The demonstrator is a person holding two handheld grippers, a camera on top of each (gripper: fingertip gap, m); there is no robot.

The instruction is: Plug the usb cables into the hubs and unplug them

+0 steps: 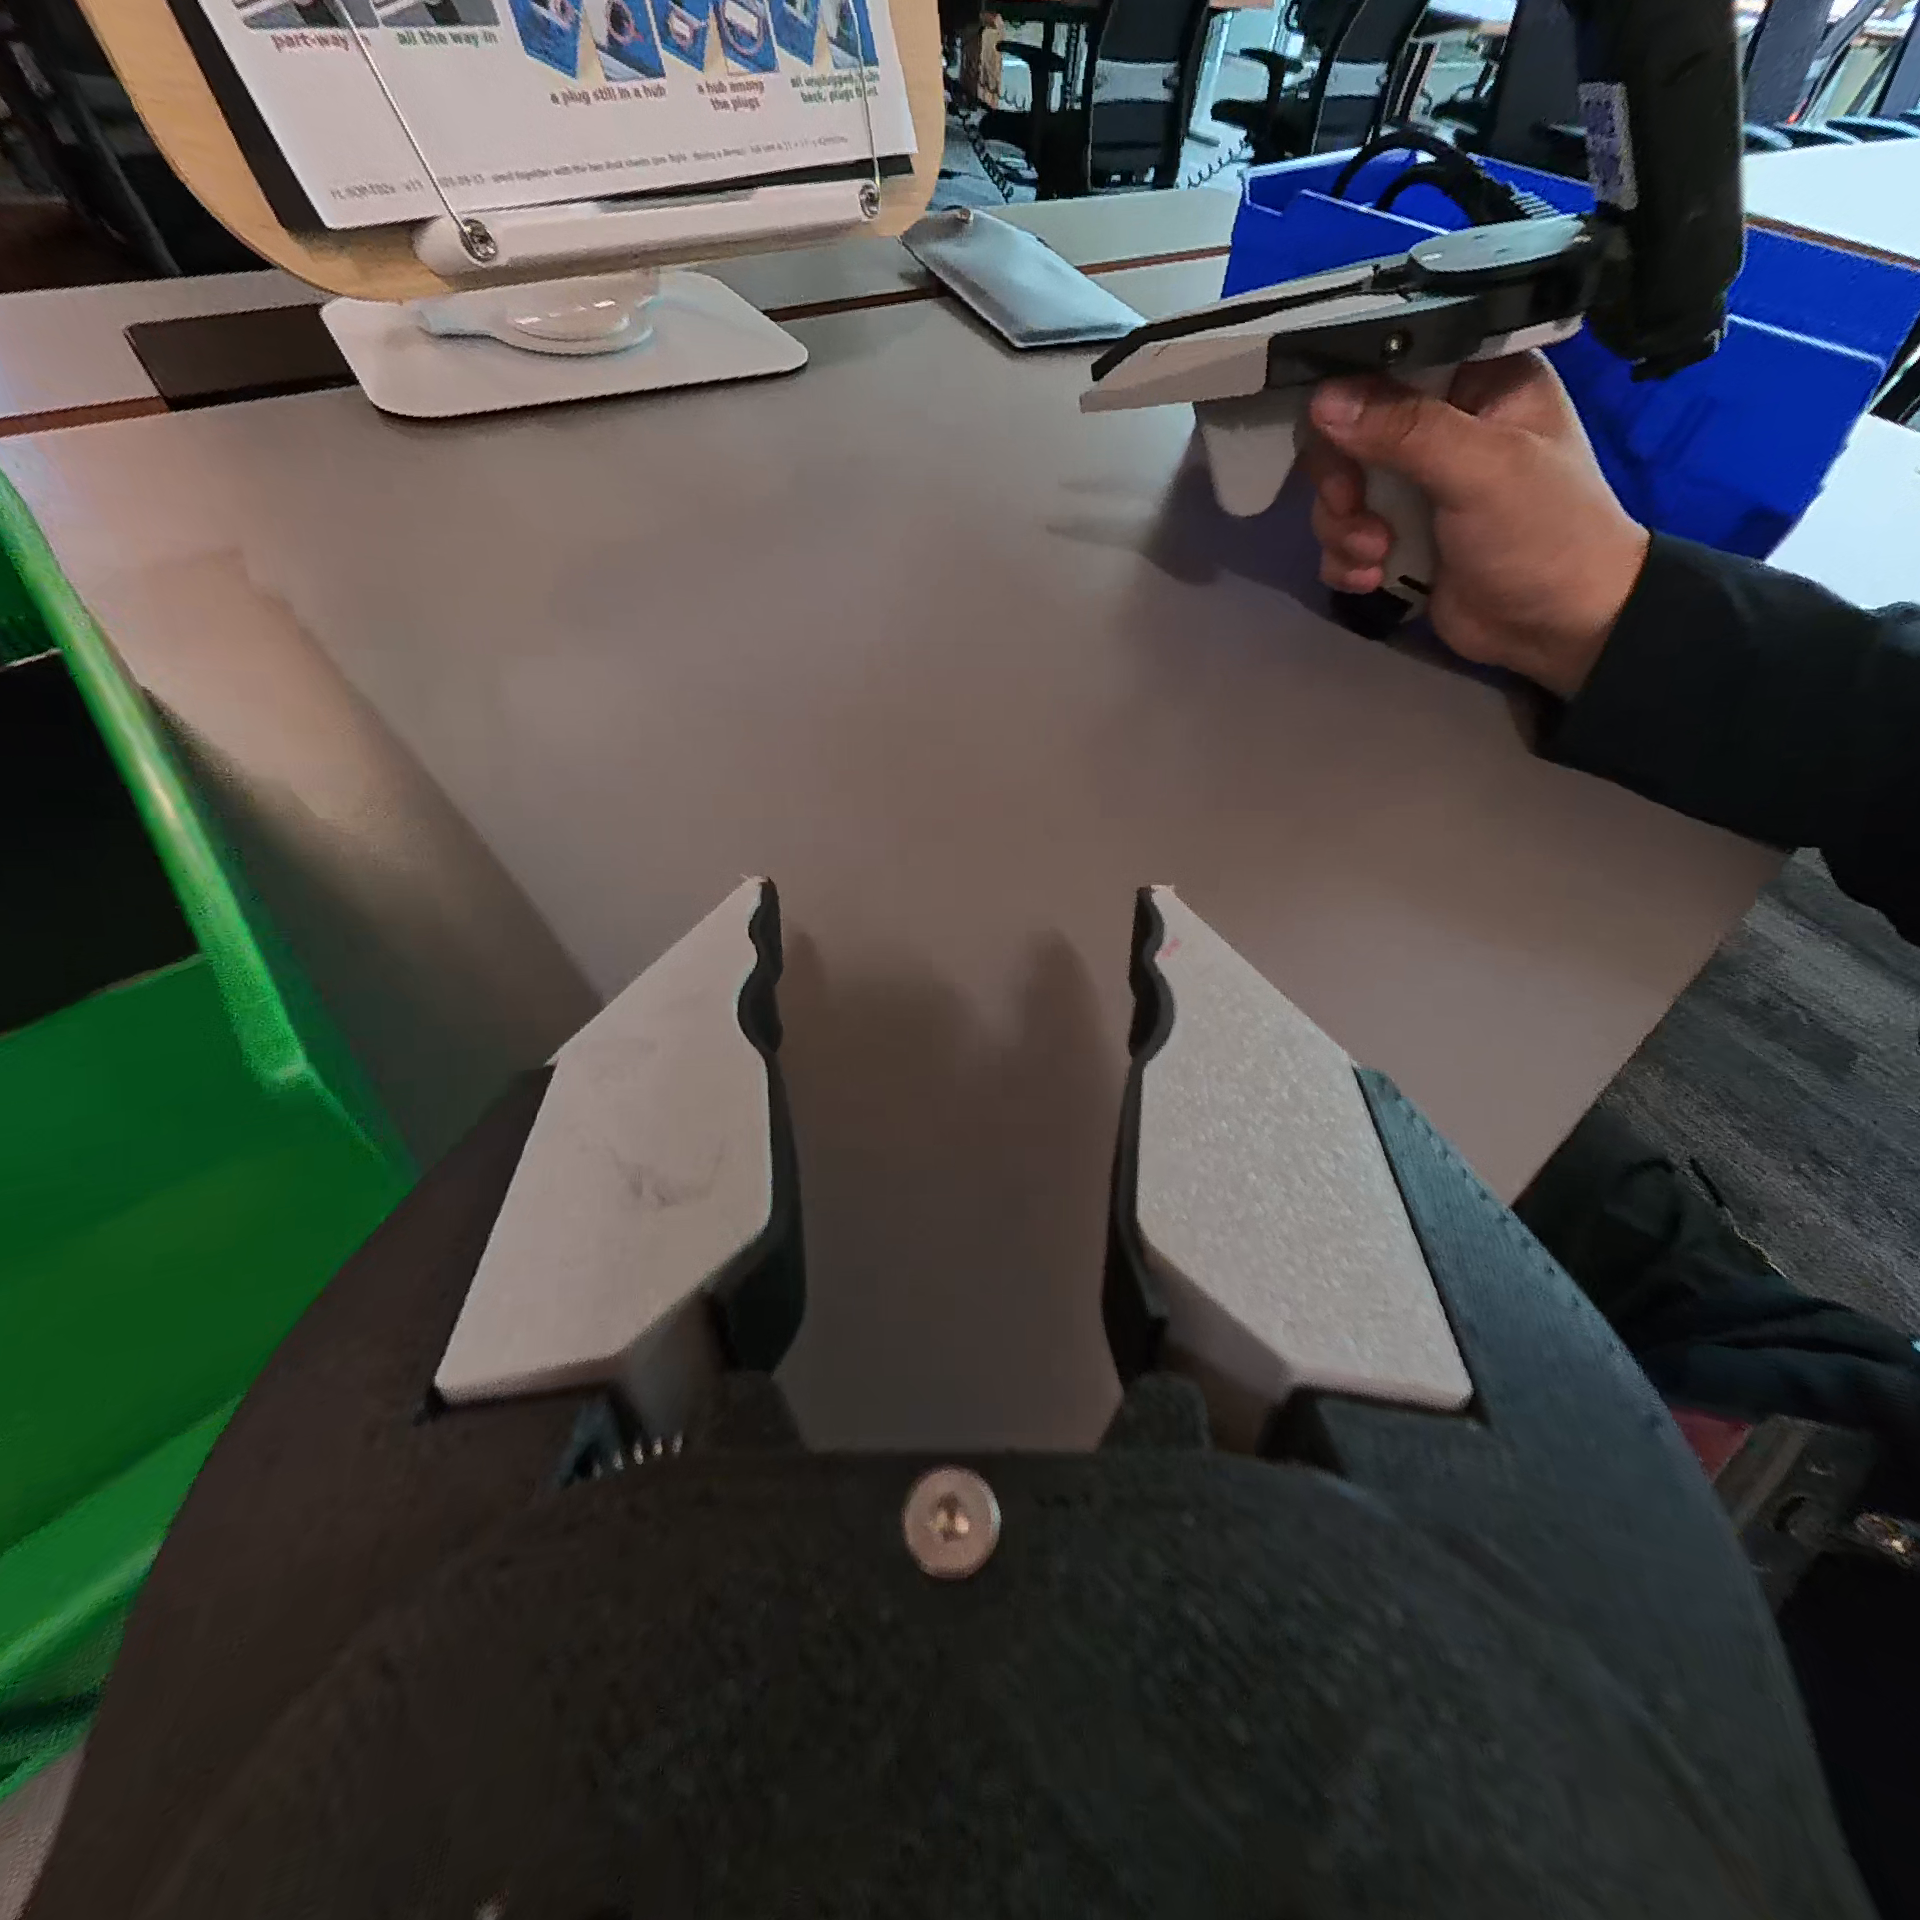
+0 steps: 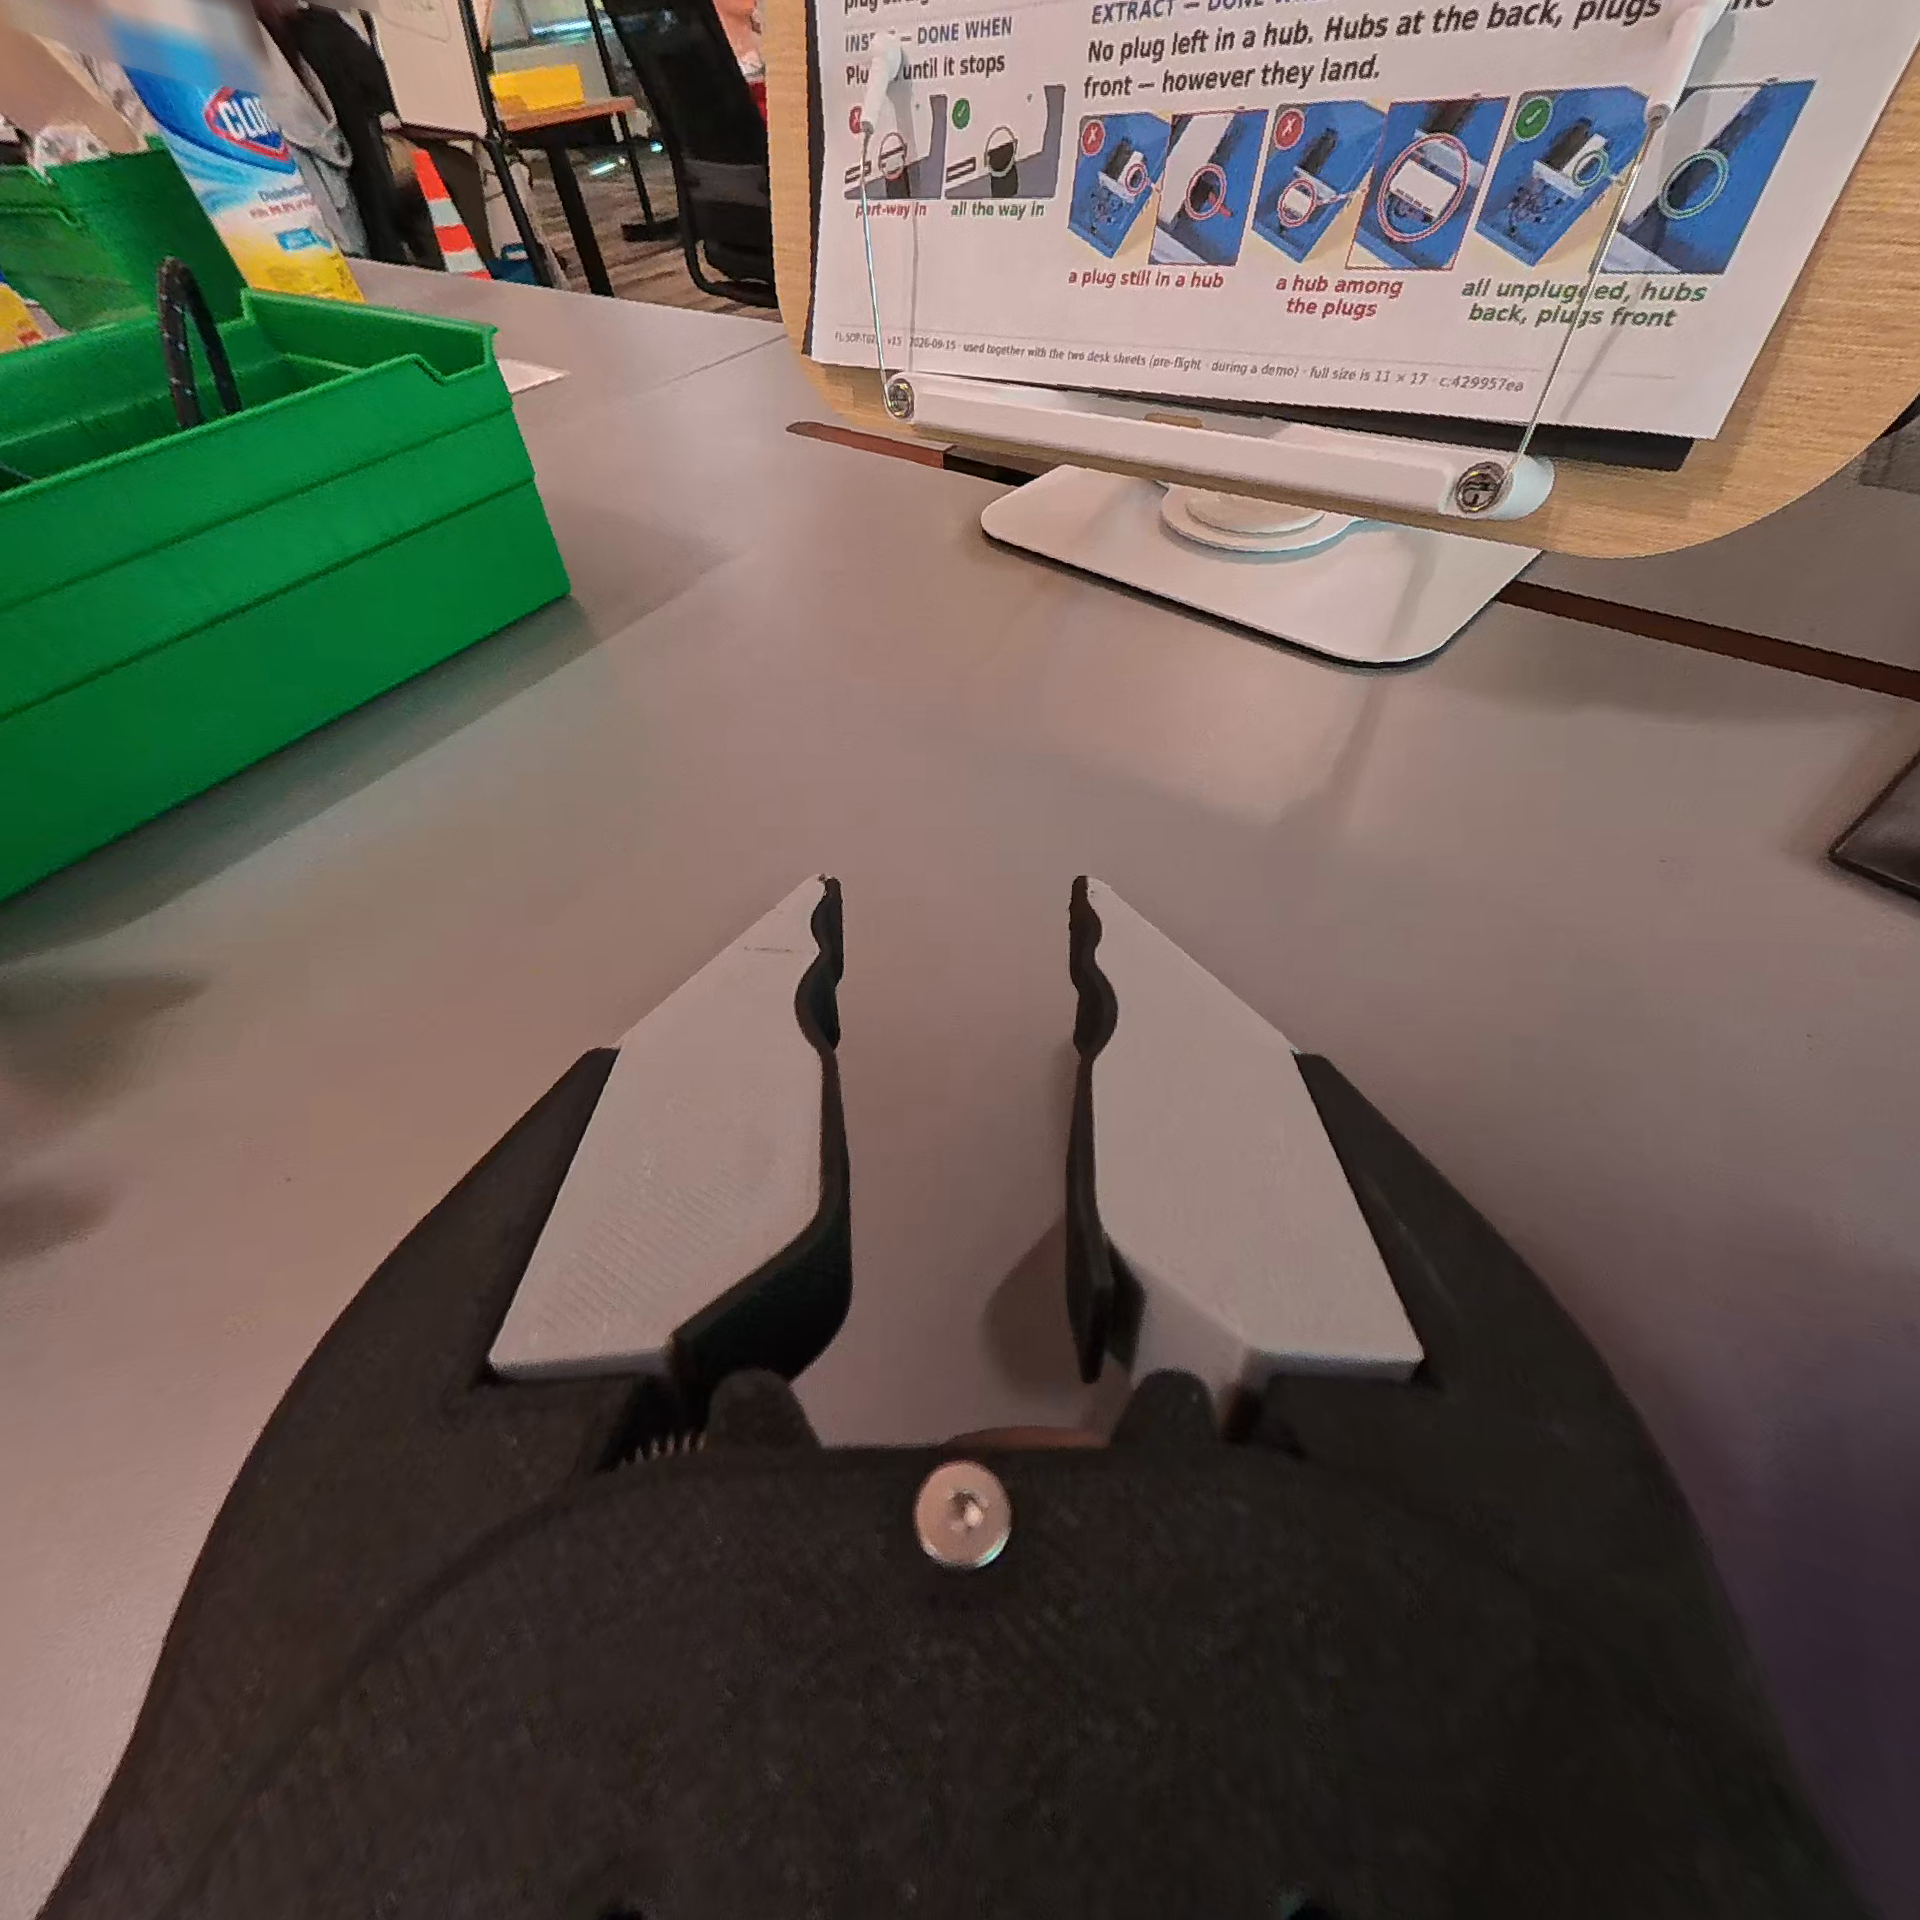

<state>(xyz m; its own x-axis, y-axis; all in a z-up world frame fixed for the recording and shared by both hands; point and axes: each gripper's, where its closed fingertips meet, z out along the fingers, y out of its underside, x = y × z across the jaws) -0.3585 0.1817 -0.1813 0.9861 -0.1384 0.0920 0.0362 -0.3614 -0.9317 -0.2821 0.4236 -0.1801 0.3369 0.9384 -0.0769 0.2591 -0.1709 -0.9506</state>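
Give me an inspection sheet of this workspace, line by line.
Surface: grey table, bare between the tools.
Job's things: green bin at left; blue bin at far right.
Clutter: printed sheet on a white stand; grey pouch; wipes container behind the green bin.
Grippers: left tool open, empty; right tool open, empty, held by a hand above the table.
Cables: black cable looping out of the green bin; black cable in the blue bin.
Surroundings: office chairs, desks, carpet.

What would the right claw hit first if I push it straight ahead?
Probably the white stand base under the paper sheet. The open right claw has only bare grey table before it; depth uncertain.
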